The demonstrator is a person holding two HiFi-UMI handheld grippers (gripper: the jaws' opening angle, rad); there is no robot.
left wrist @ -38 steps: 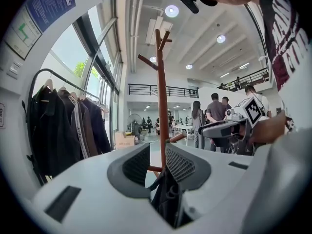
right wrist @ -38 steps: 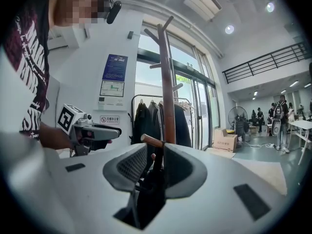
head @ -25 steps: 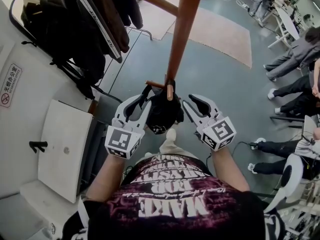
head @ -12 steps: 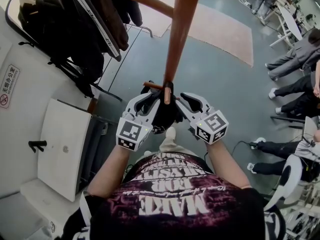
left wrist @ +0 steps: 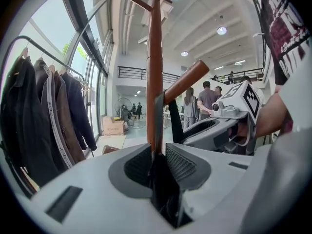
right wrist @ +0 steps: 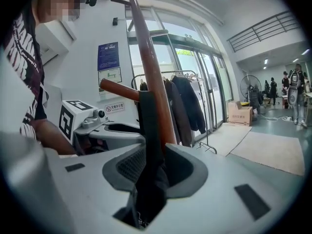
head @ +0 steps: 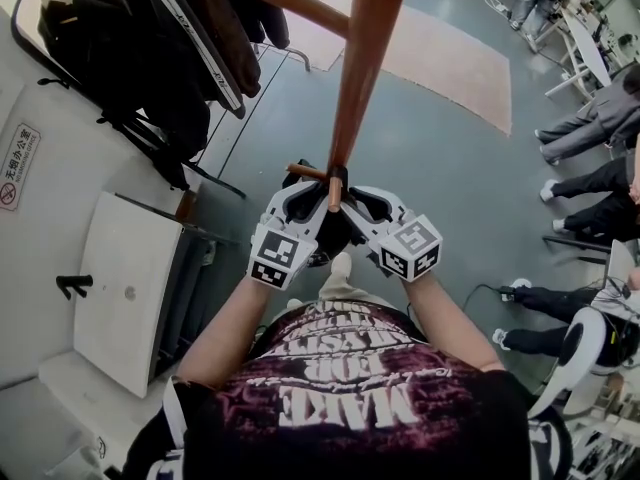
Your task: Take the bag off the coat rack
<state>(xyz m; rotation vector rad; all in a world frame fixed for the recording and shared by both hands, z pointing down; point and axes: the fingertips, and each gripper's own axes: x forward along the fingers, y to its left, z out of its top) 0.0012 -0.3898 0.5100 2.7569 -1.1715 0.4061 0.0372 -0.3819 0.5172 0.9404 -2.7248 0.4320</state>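
1. left gripper (left wrist: 157, 152) and right gripper (right wrist: 154, 150) are each clenched on the black strap (left wrist: 159, 115) of the bag (head: 332, 230), just under the peg (left wrist: 190, 81) of the coat rack (head: 358, 78).
2. a second ago they stood open on either side of the bag; now they have met at it, so the grasp looks made and lifting the strap off the peg comes next.
3. the bag hangs from that peg; its contents are hidden.
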